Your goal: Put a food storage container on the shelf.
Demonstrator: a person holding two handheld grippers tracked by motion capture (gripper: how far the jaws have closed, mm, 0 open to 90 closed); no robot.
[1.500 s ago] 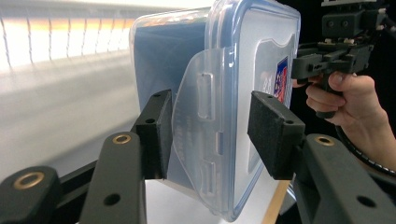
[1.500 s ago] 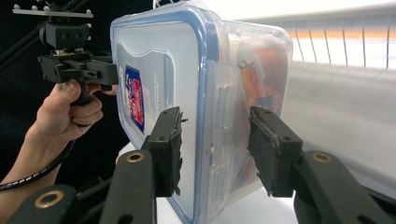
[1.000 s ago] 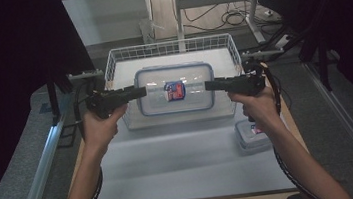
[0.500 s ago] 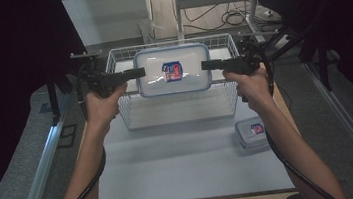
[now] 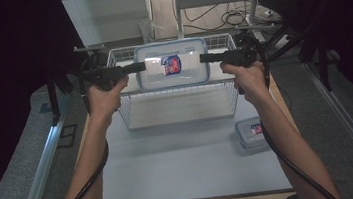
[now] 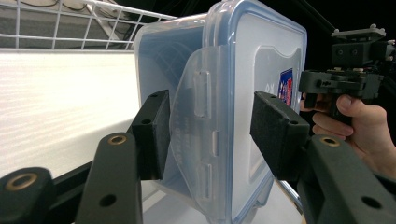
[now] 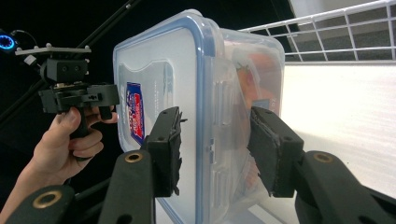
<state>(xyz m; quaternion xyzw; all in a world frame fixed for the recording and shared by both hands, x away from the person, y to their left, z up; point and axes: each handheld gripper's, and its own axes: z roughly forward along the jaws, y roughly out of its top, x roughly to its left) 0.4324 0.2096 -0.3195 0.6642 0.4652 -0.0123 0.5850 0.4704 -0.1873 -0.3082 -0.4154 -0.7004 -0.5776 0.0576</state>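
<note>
High view: a clear lidded box [image 5: 172, 63] with a blue rim is held in the air over the wire basket [image 5: 181, 110], lid up and roughly level, one gripper at each short end. The left gripper [image 5: 139, 66] meets the box's left end, the right gripper [image 5: 205, 58] its right end. The basket stands at the far part of the white table [image 5: 183, 174]. A red and blue label [image 5: 171, 65] sits on the lid near its middle. A second, smaller box [image 5: 250, 132] lies on the table near the right forearm, well apart from the basket.

In the left gripper view, the jaws straddle the box's end, where a clear latch flap [image 6: 196, 116] hangs down the side. One pad [image 6: 156, 133] sits close against the underside of the box. The other pad [image 6: 275, 133] faces the lid, and I cannot tell whether it presses on it. The right hand [image 6: 359, 126] and its gripper show at the far end.

In the right gripper view, the jaws likewise straddle the other end. One pad [image 7: 168, 149] lies against the lid and the other pad [image 7: 271, 151] against the bottom side, so this gripper looks clamped on the box. Something orange [image 7: 247, 79] shows dimly through the wall. The left hand [image 7: 65, 144] holds its gripper beyond.
</note>
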